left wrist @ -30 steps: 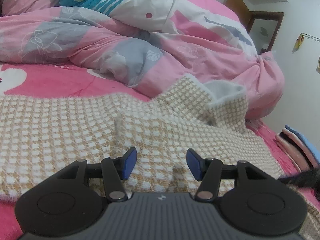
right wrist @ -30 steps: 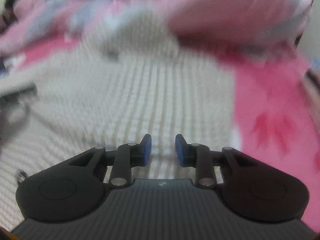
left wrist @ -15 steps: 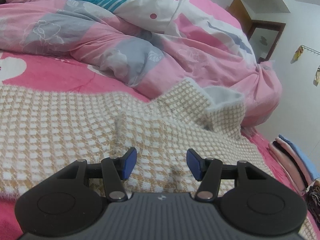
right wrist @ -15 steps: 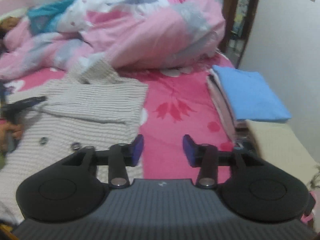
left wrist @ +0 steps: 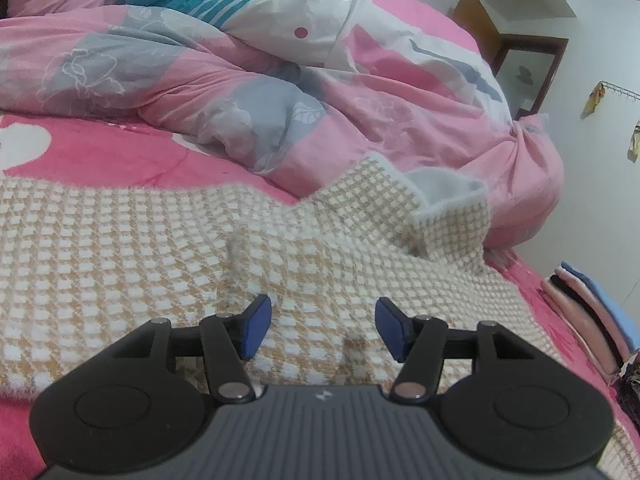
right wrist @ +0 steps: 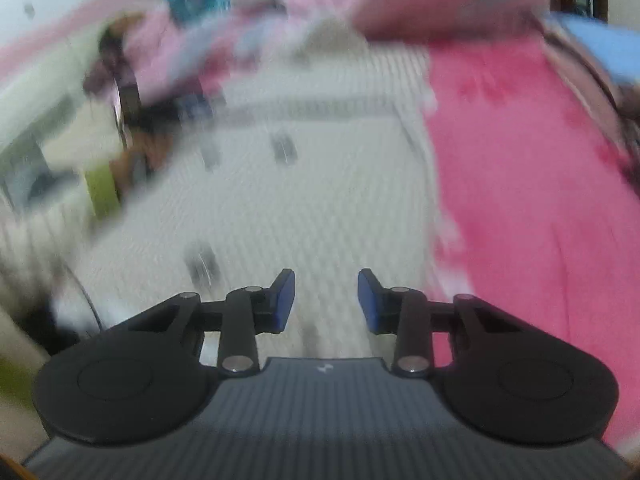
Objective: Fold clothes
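Observation:
A beige-and-white checked knit cardigan lies spread on the pink bed sheet, with a folded part and its turned-up collar at the right. My left gripper hovers low over that folded part, open, with nothing between its blue pads. The right wrist view is smeared by motion. There my right gripper is above the same cardigan, near its dark buttons. Its jaws are closing with nothing between them.
A bunched pink and grey quilt fills the far side of the bed. A stack of folded clothes with a blue piece on top sits at the bed's right edge. Bare pink sheet lies between it and the cardigan.
The right gripper's view swung from the folded stack at the bed's right edge back left over the cardigan, and its jaws narrowed. The left gripper stayed put and open.

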Demonstrator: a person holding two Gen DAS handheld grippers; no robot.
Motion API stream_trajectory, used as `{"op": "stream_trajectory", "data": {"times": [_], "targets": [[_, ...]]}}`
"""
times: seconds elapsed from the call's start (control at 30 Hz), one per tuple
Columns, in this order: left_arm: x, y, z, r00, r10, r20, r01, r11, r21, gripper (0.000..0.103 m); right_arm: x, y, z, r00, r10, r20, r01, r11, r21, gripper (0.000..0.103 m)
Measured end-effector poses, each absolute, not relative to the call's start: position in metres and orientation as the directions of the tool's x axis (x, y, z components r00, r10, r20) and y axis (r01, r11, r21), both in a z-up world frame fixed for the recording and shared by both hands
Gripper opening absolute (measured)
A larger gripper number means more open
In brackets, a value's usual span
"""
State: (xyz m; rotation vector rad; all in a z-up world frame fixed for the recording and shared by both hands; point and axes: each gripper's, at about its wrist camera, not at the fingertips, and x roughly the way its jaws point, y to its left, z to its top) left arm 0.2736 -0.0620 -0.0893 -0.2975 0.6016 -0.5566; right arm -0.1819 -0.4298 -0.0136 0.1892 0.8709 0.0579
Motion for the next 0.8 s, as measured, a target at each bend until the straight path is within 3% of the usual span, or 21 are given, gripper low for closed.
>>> {"op": "stream_trajectory", "data": {"times": [0.13,0.2,0.33,0.43,0.6,0.67,0.8], "targets": [[0.274,-0.063,-0.089,0.685,-0.572,-0.452,0.405,0.814,-0.416,0.059,-0.252,-0.44,-0.03,0.6,0.053,-0.798,0.169,0.967,0.191,0.026],[0.274,-0.063,-0.089,0.685,-0.571,-0.453,0.405,0.815,-0.415,0.059,-0.272,-0.433,-0.023,0.558,-0.053,-0.828,0.212,0.974,0.081,0.026],[0.274,-0.064,-0.089,0.685,-0.57,-0.454,0.406,0.816,-0.413,0.059,-0.261,-0.413,0.018,0.639,-0.058,-0.767,0.171,0.983,0.068,0.026],[0.274,-0.064,-0.089,0.684,-0.573,-0.451,0.407,0.813,-0.416,0.059,-0.214,-0.394,0.059,0.765,0.025,-0.643,0.089,0.986,0.144,0.028],[0.277,-0.056,-0.092,0.673,-0.602,-0.429,0.405,0.786,-0.468,0.059,-0.076,-0.392,0.081,0.827,0.382,-0.413,-0.087,0.813,0.576,0.032],[0.278,-0.052,-0.093,0.669,-0.614,-0.42,0.401,0.773,-0.491,0.059,-0.008,-0.382,0.072,0.809,0.427,-0.405,-0.083,0.764,0.64,0.032],[0.278,-0.051,-0.093,0.668,-0.616,-0.418,0.4,0.771,-0.496,0.059,0.12,-0.35,0.04,0.807,0.322,-0.495,0.001,0.838,0.546,0.032]]}}
